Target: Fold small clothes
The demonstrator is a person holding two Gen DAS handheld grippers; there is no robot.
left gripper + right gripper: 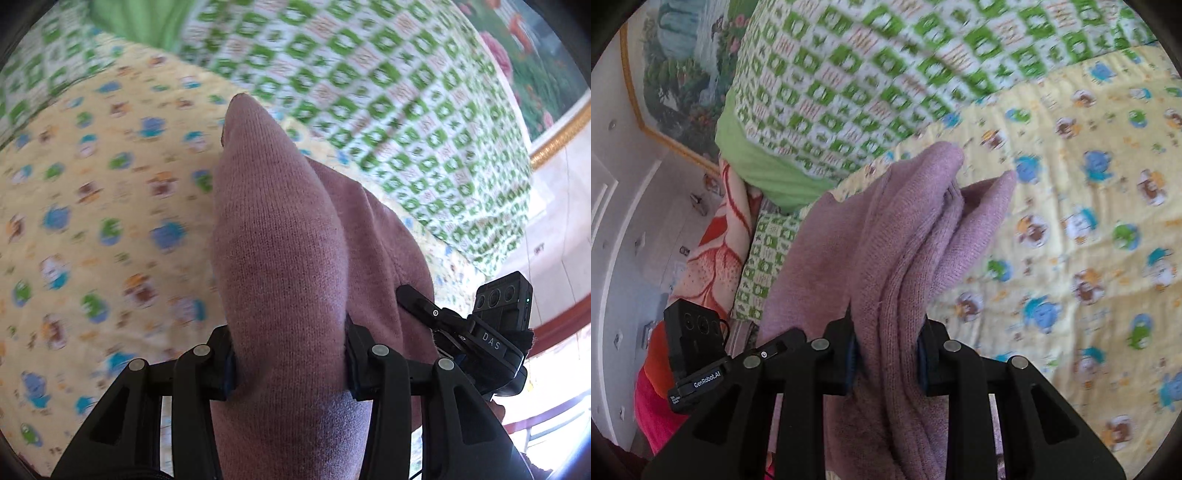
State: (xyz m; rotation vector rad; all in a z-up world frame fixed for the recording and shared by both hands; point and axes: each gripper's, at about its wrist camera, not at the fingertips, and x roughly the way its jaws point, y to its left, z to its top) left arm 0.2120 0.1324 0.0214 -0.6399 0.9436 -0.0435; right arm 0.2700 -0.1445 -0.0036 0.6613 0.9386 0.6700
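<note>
- My left gripper [290,363] is clenched on a thick fold of the pink sweater [280,236], and the cloth bulges up between its two jaws.
- My right gripper [886,360] is clenched on the same pink sweater [886,236], with a few layers bunched together in its grip.
- The sweater hangs in the air between my two grippers, above the yellow sheet [92,192] with the little animals on it.
- In the right view, two soft ends of the sweater poke forward past the jaws, toward the yellow sheet [1071,206].
- The green and white blanket [388,92] lies behind the sheet, near the far edge, so I want to stay off it.
- I think this step is carrying the sweater to a flat spot so I can lay it down.
- To do it well, I should keep both grips tight so no layer slips out.
- I should hold both grippers level and pull them gently apart, so the cloth goes flat and not lumpy.
- I should lower it slowly onto the yellow sheet, far end first, then let the rest follow.
- The pictures are a bit blurry, so I cannot tell which part of the sweater each gripper holds.
</note>
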